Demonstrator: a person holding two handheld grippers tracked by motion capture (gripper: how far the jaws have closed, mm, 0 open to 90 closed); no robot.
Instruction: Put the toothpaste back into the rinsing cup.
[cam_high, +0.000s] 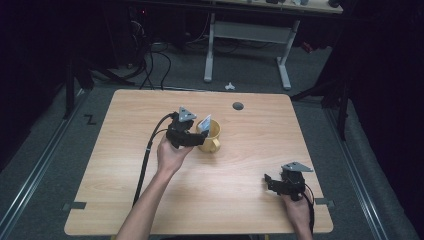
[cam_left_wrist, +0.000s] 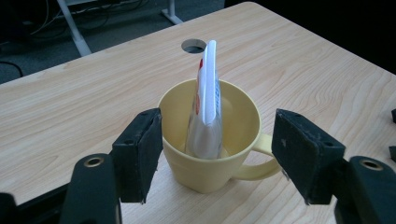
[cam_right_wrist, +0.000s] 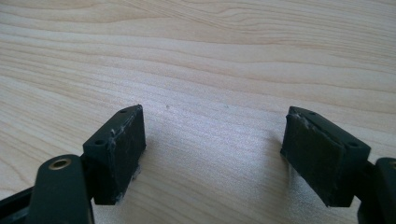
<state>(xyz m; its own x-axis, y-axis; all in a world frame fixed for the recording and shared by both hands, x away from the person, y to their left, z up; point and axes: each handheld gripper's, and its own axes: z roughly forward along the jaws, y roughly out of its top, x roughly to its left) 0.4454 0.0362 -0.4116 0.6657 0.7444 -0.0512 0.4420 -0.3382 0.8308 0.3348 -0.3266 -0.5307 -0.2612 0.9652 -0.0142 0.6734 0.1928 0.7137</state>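
A yellow mug (cam_left_wrist: 210, 140) stands near the middle of a wooden desk (cam_high: 125, 165), with a white sachet (cam_left_wrist: 208, 102) propped upright inside it. The left hand-held gripper (cam_left_wrist: 217, 154) sits with jaws spread either side of the mug, not pinching it. The right hand-held gripper (cam_right_wrist: 212, 158) rests well apart near the desk's edge, jaws spread over bare wood.

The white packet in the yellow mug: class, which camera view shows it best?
The left gripper view: the packet stands close up in the mug, red and blue print visible. The high view shows it small; the right gripper view shows bare table.
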